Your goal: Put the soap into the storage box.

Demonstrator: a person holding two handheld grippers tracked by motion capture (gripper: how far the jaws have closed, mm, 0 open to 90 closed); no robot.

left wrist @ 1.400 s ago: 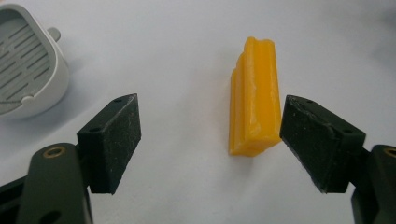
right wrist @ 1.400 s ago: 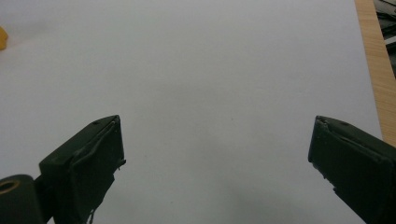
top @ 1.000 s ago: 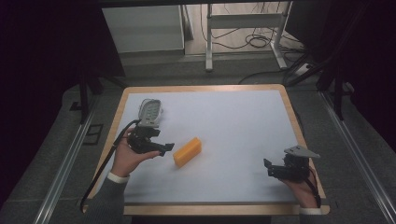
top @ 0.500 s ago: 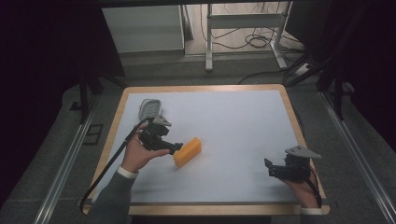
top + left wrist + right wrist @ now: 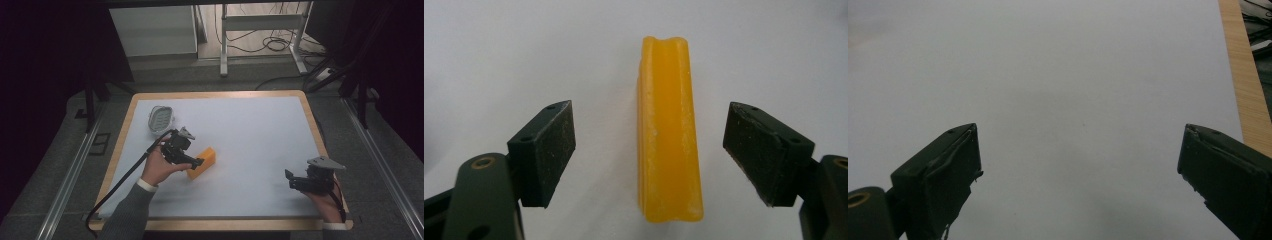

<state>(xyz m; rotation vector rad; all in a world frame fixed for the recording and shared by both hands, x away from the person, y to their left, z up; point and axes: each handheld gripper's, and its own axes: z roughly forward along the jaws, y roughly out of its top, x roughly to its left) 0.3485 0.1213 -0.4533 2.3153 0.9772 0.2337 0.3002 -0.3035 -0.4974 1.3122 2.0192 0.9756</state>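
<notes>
Straddling yellow soap bar (image 5: 669,130) w/ left gripper (image 5: 197,161) spread wide, no grip yet; soap dish (image 5: 161,119) at 11 o'clock awaiting, right gripper (image 5: 290,180) idle, agape.

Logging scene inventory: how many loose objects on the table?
2: the yellow bar left of centre, between the open left gripper jaws; the soap dish at the far-left corner.

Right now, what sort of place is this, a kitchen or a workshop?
Most likely a lab or test workspace: a wood-rimmed table with a plain white top, cables lying on the floor behind it, and a metal frame stand at the back.
</notes>
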